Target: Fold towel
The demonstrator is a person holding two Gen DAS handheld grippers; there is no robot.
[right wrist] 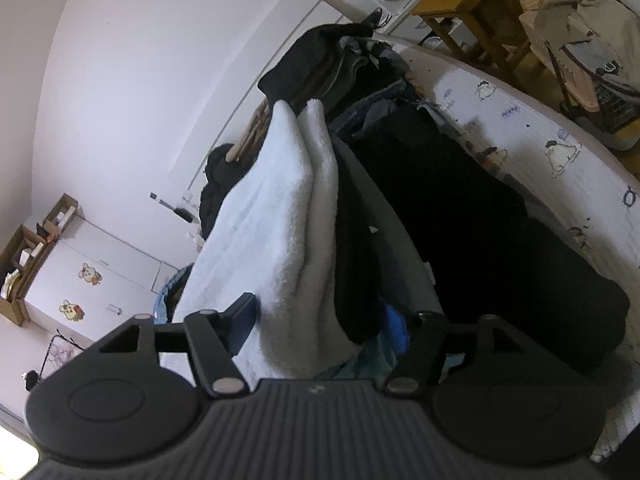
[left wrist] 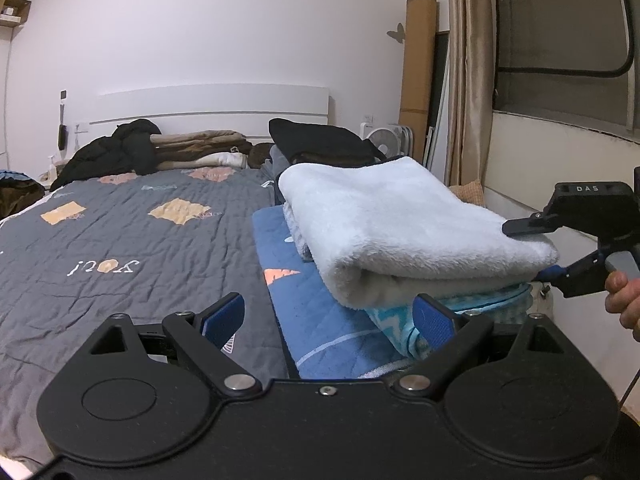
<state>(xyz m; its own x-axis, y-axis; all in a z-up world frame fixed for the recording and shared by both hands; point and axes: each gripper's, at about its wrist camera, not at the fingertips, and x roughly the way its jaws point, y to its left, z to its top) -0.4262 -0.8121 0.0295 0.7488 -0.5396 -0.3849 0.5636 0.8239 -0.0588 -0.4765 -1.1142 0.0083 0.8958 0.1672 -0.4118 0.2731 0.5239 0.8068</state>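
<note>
— Looking along the left gripper, what's the pose?

— It points slightly downward over the bed, blue pads spread wide with nothing pinched between them. The near corner of the pile sits just ahead of its right-hand finger.

— And the right gripper?

— In the left view it comes in from the right edge, rolled sideways so one finger lies on top of the white towel and the other sits below its edge. A hand grips its handle. The jaws stand apart around the towel's end; I can't see the pads pressing it.

— Counts?

— Two grippers, one hand visible, one white towel.

— How does the towel look?

— Fluffy, pale, folded over into a thick pad with a rounded fold facing the left camera. It rests on top of a teal patterned cloth and a blue quilt, at the right side of the bed. From the right wrist, two plush layers run away side by side.
</note>
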